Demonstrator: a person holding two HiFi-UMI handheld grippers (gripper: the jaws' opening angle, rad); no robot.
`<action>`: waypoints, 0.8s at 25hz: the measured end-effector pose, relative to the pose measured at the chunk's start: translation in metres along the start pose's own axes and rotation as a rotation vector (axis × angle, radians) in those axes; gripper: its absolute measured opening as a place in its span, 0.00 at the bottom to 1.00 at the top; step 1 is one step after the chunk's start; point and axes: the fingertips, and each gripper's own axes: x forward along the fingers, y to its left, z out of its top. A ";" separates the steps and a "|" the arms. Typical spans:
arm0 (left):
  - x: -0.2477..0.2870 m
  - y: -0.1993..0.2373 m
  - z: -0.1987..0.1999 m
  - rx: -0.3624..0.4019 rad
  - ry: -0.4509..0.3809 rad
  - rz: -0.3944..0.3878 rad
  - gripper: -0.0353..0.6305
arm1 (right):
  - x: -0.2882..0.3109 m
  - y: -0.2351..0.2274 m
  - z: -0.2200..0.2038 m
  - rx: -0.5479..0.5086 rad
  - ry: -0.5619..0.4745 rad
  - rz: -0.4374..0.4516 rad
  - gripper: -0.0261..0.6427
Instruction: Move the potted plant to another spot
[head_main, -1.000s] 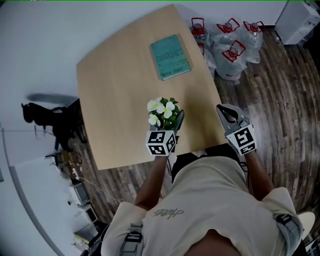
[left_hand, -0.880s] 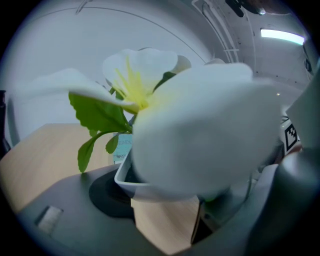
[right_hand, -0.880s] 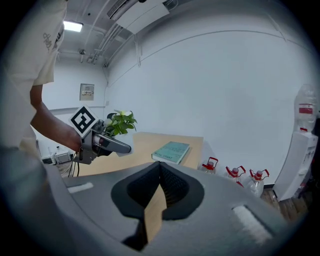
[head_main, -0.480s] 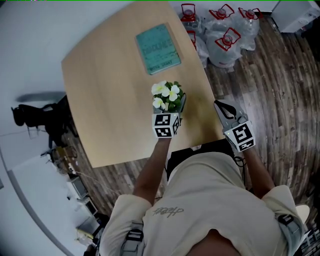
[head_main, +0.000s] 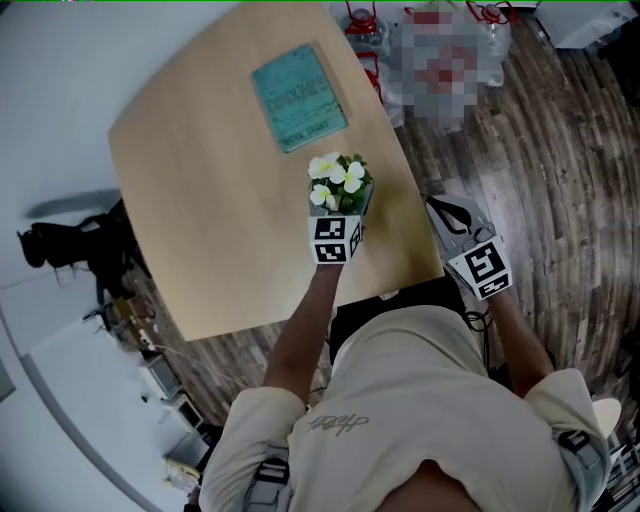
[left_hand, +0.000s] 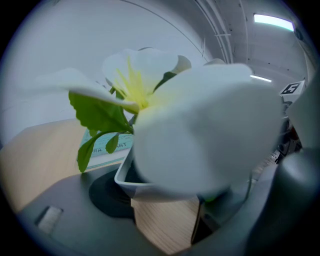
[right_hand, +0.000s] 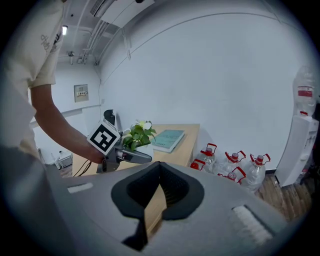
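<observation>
Left tool (head_main: 351, 211) clamped on white pot of potted plant (head_main: 339, 181), at right part of bench (head_main: 200, 200), near its right edge, nearer person than teal book (head_main: 296, 95); whether pot touches bench unclear. Right tool (head_main: 444, 211) beyond bench edge, over wood floor (head_main: 560, 150), jaws together, nothing between.

1 teal book (head_main: 299, 96) on table (head_main: 200, 220) (wooden).
</observation>
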 end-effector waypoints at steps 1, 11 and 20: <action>0.004 -0.001 -0.002 0.005 0.004 -0.002 0.59 | -0.002 -0.002 -0.001 0.003 0.001 -0.005 0.04; 0.032 -0.006 -0.021 0.021 0.042 -0.008 0.59 | -0.022 -0.014 -0.029 0.046 0.052 -0.031 0.04; 0.040 -0.003 -0.033 0.030 0.049 0.024 0.59 | -0.021 -0.016 -0.027 0.046 0.051 -0.023 0.04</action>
